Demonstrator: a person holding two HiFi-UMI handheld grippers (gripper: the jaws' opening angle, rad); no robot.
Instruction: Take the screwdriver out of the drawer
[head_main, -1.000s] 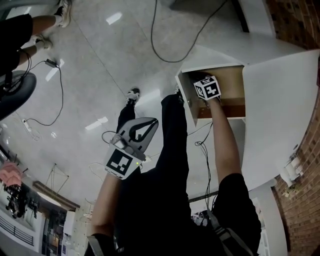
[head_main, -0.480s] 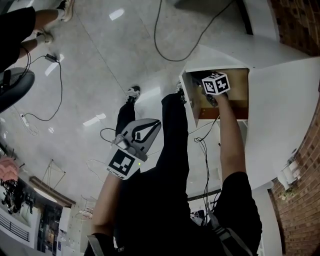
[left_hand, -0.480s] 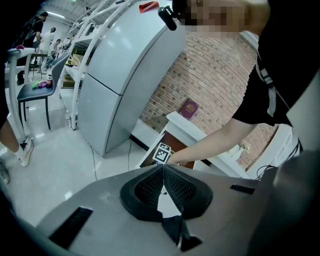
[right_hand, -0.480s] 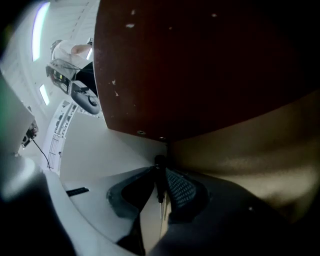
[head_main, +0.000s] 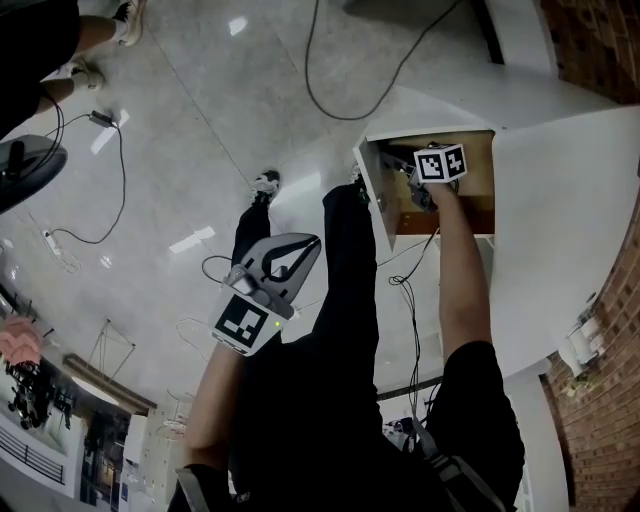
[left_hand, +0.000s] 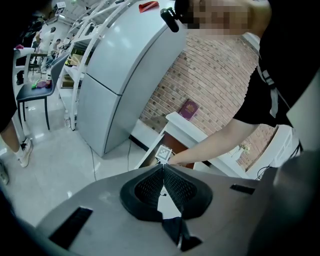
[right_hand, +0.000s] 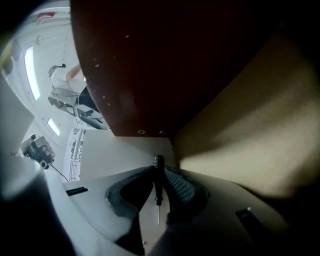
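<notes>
The left gripper (left_hand: 163, 169) is held well to the left of the drawer (head_main: 476, 190), out over the person's legs, with its jaws brought together on nothing; it has stayed in that place over the last second and takes no part in the work. The drawer is seen pulled open from the white bench (head_main: 560, 150), its white front nearest the person and its wooden inside exposed. Over the last second the right gripper (right_hand: 160, 172) has been carried further into the drawer, its marker cube (head_main: 440, 163) having shifted away from the drawer front toward the back wall. In the right gripper view the jaws are now seen closed on the screwdriver (right_hand: 158, 192), which is clamped by its black handle, with the thin shaft pointing back toward the gripper body. The screwdriver is therefore held, but it is still inside the drawer, with a dark panel close above it and a wooden drawer wall just beside it. The reach and the grasp can be judged as done, and only the withdrawal from the drawer is left. A straight pull up and back toward the drawer front is likely to be called for, so that the handle is not knocked against the panel overhead.
</notes>
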